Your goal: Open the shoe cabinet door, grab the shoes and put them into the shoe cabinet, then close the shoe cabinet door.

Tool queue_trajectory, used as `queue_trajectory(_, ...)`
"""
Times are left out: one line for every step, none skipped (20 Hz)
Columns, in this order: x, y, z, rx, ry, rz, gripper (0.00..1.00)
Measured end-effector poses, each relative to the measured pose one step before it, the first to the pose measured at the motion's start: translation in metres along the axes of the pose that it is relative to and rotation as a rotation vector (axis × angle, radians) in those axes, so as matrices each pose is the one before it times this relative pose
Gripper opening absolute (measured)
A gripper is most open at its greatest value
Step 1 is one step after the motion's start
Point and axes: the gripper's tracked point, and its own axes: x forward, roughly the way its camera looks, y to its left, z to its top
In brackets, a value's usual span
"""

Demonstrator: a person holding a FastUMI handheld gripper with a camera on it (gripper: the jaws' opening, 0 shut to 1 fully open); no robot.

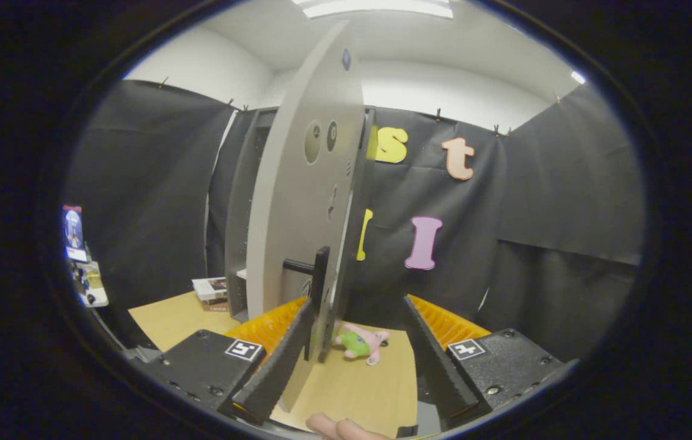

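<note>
Jaws spread | door (303, 201) edge between (handle (320, 278) by left finger) | cabinet (242, 208) interior hidden

Grey shoe cabinet door (303, 201) swung open, edge-on btwn the fingers, touching the left one; black bar handle (319, 293) just ahead. Cabinet body (242, 214) beyond, left.

Door: we see the shoe cabinet door (303, 201) swung open, edge-on, just ahead of the spread gripper (361, 366), its handle (319, 281) by the left finger.
Cabinet: the shoe cabinet (242, 214) stands behind the door.
Toy: a plush toy (361, 343) lies on the table (358, 385) between the fingers.
Books: we find books (210, 292) left of the cabinet.
</note>
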Motion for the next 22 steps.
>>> queue_trajectory(-0.00307, 0.00778, 0.00110, -0.03304, 0.00713, -0.03113, 0.97)
queue_trajectory(0.00409, -0.00254, 0.00201, -0.01609, -0.01316, -0.02015, 0.93)
queue_trajectory(-0.00254, 0.00024, -0.00362, 0.00983, 0.02149, -0.02115, 0.89)
queue_trajectory(0.00005, 0.00198, -0.00090, 0.00784, 0.00227, -0.00864, 0.89)
queue_trajectory(0.00062, 0.00263, 0.00132, -0.01060, 0.00334, 0.00299, 0.89)
queue_trajectory(0.00069, 0.00185, 0.00243, 0.00149, -0.00970, 0.01003, 0.89)
queue_trajectory(0.00091, 0.00227, -0.00283, 0.01567, 0.00182, 0.01591, 0.89)
queue_trajectory(0.00134, 0.00277, 0.00034, 0.02318, -0.00459, 0.01164, 0.89)
queue_trajectory(0.00032, 0.00286, -0.00125, 0.01985, 0.00056, 0.01552, 0.89)
queue_trajectory(0.00145, 0.00469, 0.00106, 0.01467, -0.00183, 0.01728, 0.89)
queue_trajectory(0.00254, 0.00735, 0.00058, 0.01548, 0.00082, 0.02236, 0.89)
queue_trajectory(0.00192, 0.00689, 0.00083, 0.01033, -0.00110, 0.01539, 0.89)
queue_trajectory(0.00218, 0.00771, 0.00154, 0.00772, -0.00107, 0.01543, 0.89)
queue_trajectory(0.00184, 0.00601, 0.00162, 0.00443, -0.00102, 0.00802, 0.89)
queue_trajectory(0.00182, 0.00712, 0.00032, 0.00314, -0.00251, 0.00377, 0.89)
queue_trajectory(0.00135, 0.00660, 0.00198, -0.00524, -0.00379, 0.00111, 0.89)
queue_trajectory(0.00316, 0.00650, 0.00118, -0.00562, 0.00121, -0.00164, 0.89)
queue_trajectory(0.00211, 0.00631, 0.00176, -0.00135, 0.00128, -0.00092, 0.89)
queue_trajectory(0.00365, 0.00779, -0.00031, 0.00379, 0.00645, -0.00060, 0.89)
queue_trajectory(0.00355, 0.00685, 0.00069, 0.00545, 0.00438, -0.00447, 0.89)
queue_trajectory(0.00369, 0.00589, -0.00080, 0.00177, 0.00942, -0.01277, 0.89)
queue_trajectory(0.00406, 0.00432, -0.00129, 0.01065, 0.00958, -0.02067, 0.89)
